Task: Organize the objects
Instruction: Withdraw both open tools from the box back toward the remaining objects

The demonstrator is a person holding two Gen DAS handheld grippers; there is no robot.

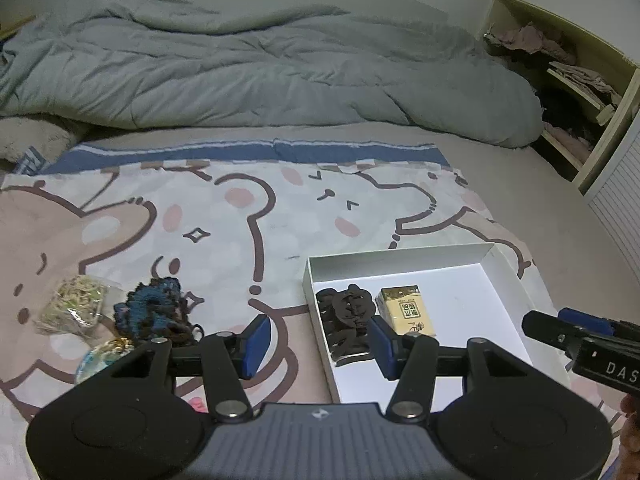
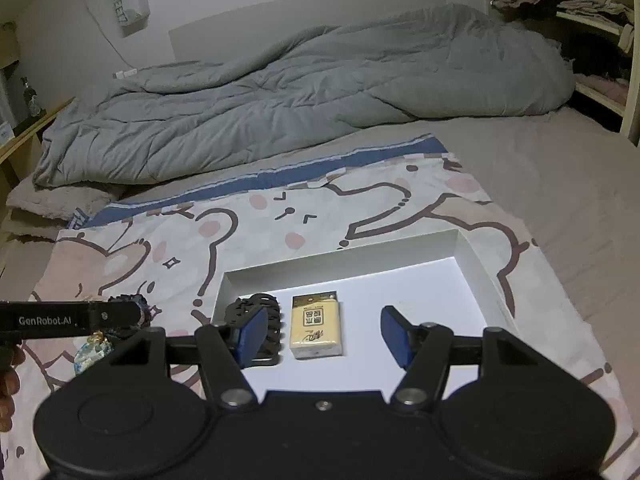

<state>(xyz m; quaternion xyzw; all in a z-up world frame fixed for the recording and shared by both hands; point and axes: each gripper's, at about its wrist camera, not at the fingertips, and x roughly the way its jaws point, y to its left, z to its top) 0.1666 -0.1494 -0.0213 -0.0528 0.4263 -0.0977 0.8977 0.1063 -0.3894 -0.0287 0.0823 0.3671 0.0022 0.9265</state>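
Left gripper (image 1: 316, 346) and right gripper (image 2: 320, 334): jaws partly open, both empty; white box (image 1: 516, 276) as landmark. Inside it, nearest its left wall, black hair ties (image 1: 347, 320), a tissue pack (image 1: 406, 310) beside them; left of the box, on the bed, a blue scrunchie (image 1: 150, 312), likely soft and light, best pinched across its ring; farther left, a crinkly bag (image 1: 72, 308).

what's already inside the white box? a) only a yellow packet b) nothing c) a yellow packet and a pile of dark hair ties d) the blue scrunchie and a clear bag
c: the white box holds a yellow packet beside a pile of dark hair ties, while the other items lie outside it on the cartoon cloth.
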